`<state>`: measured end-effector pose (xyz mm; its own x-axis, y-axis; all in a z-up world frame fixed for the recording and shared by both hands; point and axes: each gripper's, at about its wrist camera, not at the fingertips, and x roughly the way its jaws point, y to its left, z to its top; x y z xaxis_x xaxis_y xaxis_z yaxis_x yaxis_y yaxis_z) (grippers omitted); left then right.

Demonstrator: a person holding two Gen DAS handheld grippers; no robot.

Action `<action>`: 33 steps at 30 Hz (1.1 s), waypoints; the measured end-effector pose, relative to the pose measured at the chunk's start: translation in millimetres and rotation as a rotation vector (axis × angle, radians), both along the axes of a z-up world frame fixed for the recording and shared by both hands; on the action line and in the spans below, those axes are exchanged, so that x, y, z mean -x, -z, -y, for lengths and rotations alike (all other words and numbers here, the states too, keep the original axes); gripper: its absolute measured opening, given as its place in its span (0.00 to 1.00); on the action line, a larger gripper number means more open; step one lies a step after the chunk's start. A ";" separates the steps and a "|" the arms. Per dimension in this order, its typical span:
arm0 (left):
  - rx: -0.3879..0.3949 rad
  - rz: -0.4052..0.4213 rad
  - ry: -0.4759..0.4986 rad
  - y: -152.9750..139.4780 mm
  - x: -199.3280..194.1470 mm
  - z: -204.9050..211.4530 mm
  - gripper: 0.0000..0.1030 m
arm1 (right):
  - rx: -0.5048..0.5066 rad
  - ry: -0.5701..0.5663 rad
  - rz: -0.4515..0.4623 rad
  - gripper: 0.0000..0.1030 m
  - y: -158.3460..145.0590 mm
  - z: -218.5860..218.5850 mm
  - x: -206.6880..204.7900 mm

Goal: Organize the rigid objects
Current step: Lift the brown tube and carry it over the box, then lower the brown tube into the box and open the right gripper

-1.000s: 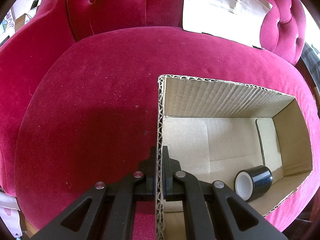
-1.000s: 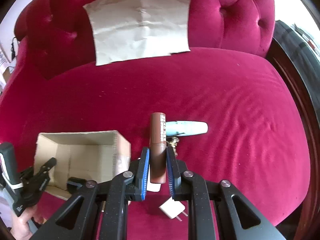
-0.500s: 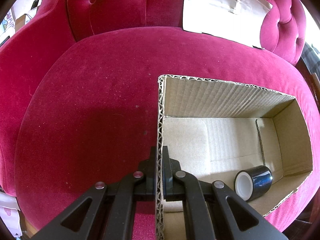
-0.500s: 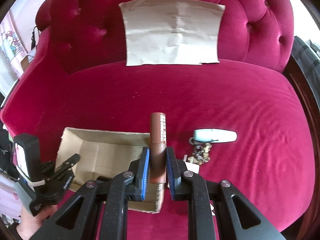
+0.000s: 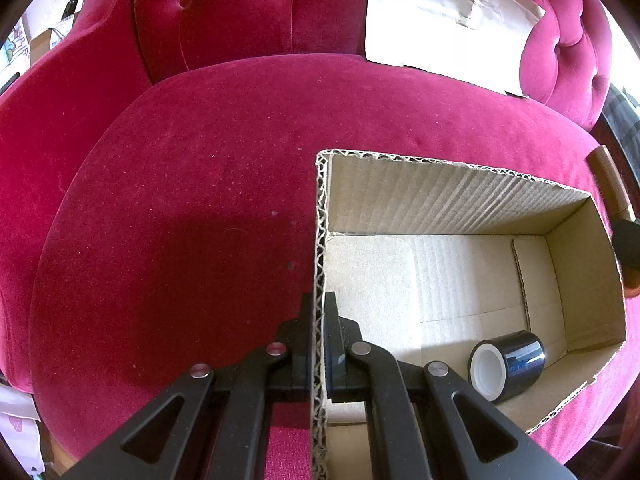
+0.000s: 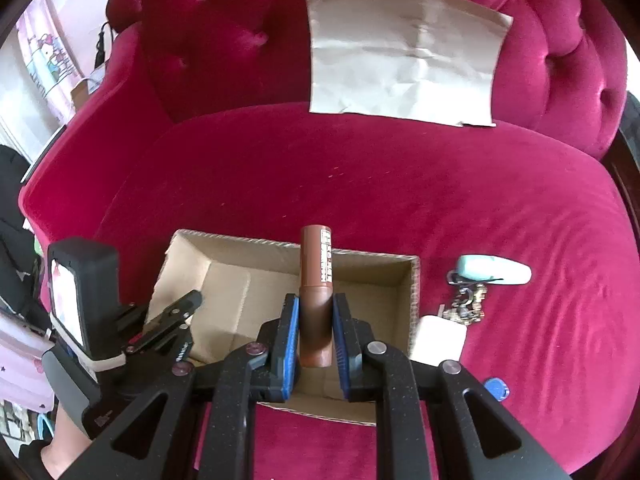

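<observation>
Cardboard box (image 5: 440,280) is seated on the crimson velvet sofa (image 5: 180,200), open top up. Left gripper (image 5: 319,320) is clamped on the box's near-left wall, one finger inside, one outside. Black tape roll (image 5: 506,364) is lying on its side on the box floor, toward 4 o'clock in the left wrist view.

Right gripper (image 6: 316,328) is closed on a brown tube (image 6: 316,280), held upright between blue pads (image 6: 291,332), over the box interior. At 3 o'clock of the box, on the cushion: pale blue fob with keys (image 6: 492,274), white adapter (image 6: 438,338) touching the box wall, blue tag (image 6: 496,387). Paper sheet (image 6: 404,52) is propped against the backrest at 12 o'clock.
</observation>
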<state>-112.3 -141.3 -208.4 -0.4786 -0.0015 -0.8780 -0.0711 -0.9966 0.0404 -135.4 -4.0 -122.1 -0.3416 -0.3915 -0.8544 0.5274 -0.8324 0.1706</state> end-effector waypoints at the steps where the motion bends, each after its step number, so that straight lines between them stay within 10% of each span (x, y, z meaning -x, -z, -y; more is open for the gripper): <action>1: 0.000 0.000 0.000 -0.1 0.2 0.1 0.03 | 0.001 -0.009 0.005 0.16 1.9 4.1 -1.5; 33: -0.001 0.001 0.009 -0.5 -0.9 1.5 0.03 | 0.033 -0.098 0.098 0.18 27.8 51.4 -11.9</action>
